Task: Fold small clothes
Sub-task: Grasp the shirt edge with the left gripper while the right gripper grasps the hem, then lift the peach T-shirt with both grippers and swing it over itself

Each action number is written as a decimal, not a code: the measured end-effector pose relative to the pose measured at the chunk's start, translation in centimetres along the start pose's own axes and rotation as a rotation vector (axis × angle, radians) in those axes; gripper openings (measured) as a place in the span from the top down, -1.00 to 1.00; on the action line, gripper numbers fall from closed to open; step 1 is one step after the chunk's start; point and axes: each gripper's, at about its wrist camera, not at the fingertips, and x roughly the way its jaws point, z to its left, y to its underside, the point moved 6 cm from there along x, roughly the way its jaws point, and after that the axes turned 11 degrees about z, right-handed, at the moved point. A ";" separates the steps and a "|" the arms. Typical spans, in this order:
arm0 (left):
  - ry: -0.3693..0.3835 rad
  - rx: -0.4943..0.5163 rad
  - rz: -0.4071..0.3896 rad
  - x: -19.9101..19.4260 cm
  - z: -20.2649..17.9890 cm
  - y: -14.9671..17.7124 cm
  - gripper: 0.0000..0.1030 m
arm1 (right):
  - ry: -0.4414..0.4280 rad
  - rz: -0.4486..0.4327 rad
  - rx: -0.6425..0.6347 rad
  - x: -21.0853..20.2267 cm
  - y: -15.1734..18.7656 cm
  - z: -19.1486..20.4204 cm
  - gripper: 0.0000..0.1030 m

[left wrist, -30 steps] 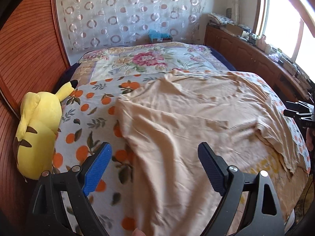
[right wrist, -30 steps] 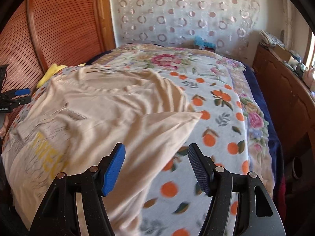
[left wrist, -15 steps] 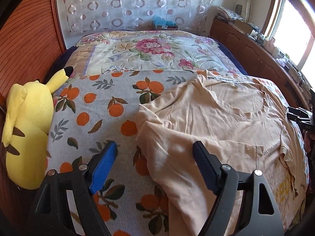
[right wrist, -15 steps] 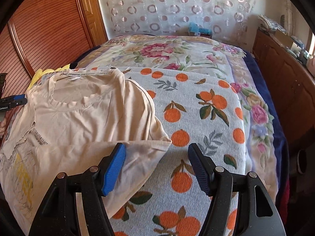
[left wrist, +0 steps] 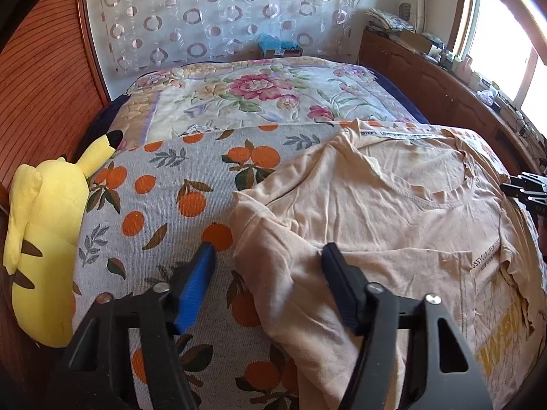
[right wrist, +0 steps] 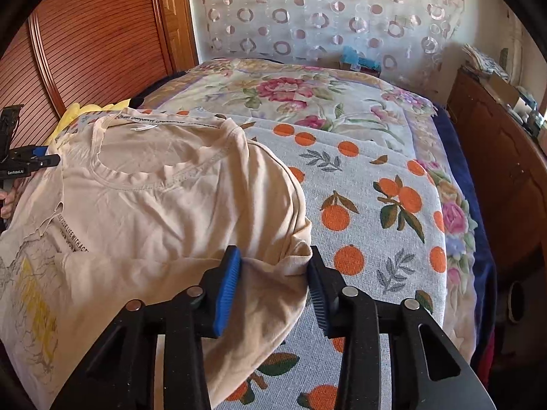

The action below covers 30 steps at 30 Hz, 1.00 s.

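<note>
- In the left wrist view: left tool (left wrist: 268, 261) spread wide, clamped on nothing, straddling the left sleeve edge of the peach T-shirt (left wrist: 393, 212) spread on the bed (left wrist: 154, 205). Risk: closing here likely pinches the orange-print blanket (left wrist: 164, 184) too, dragging it along.
- In the right wrist view: right tool (right wrist: 273, 266) likewise apart, bunched sleeve (right wrist: 290, 259) between the pads. Risk: grabbing the wad gives a lumpy, crooked fold.

A bed (left wrist: 212, 184) under an orange-print blanket fills the frame's centre. A circle-patterned curtain (left wrist: 218, 17) hangs across the top, wooden panelling (left wrist: 41, 78) stands at left, and a bright window (left wrist: 502, 44) above a cluttered wooden cabinet (left wrist: 427, 78) sits at upper right.
</note>
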 end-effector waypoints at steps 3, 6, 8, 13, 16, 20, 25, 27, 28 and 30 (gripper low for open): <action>0.001 0.007 0.002 0.1 -0.2 -0.3 -0.02 | 0.000 -0.009 0.006 0.1 -0.1 0.2 0.34; 0.001 0.005 0.007 0.3 -0.1 -0.7 -0.02 | -0.014 -0.012 0.014 0.1 -0.1 0.3 0.54; 0.001 0.008 0.009 0.3 -0.1 -1.0 -0.01 | -0.033 -0.010 0.014 0.1 -0.1 0.5 0.72; 0.029 0.015 0.009 0.1 -0.6 -0.8 0.52 | -0.038 -0.005 0.006 0.0 0.2 0.7 0.85; 0.060 0.018 0.005 -0.2 -1.0 -0.5 0.77 | -0.036 -0.016 0.003 -0.4 0.4 0.9 0.87; 0.054 0.026 -0.035 -1.9 -1.8 -0.2 0.83 | -0.035 -0.055 -0.008 -1.9 0.6 1.4 0.88; 0.066 0.041 -0.110 -5.7 -2.7 -0.6 0.83 | -0.027 -0.103 -0.028 -4.5 0.9 1.8 0.88; 0.067 0.050 -0.136 -7.1 -3.2 -0.7 0.84 | -0.015 -0.122 -0.035 -5.5 1.0 1.7 0.88; 0.064 0.056 -0.147 -7.8 -3.5 -0.7 0.84 | -0.010 -0.134 -0.037 -6.0 1.2 1.8 0.88; 0.052 0.069 -0.179 -9.3 -4.0 -1.0 0.84 | 0.002 -0.154 -0.041 -7.0 1.2 1.8 0.88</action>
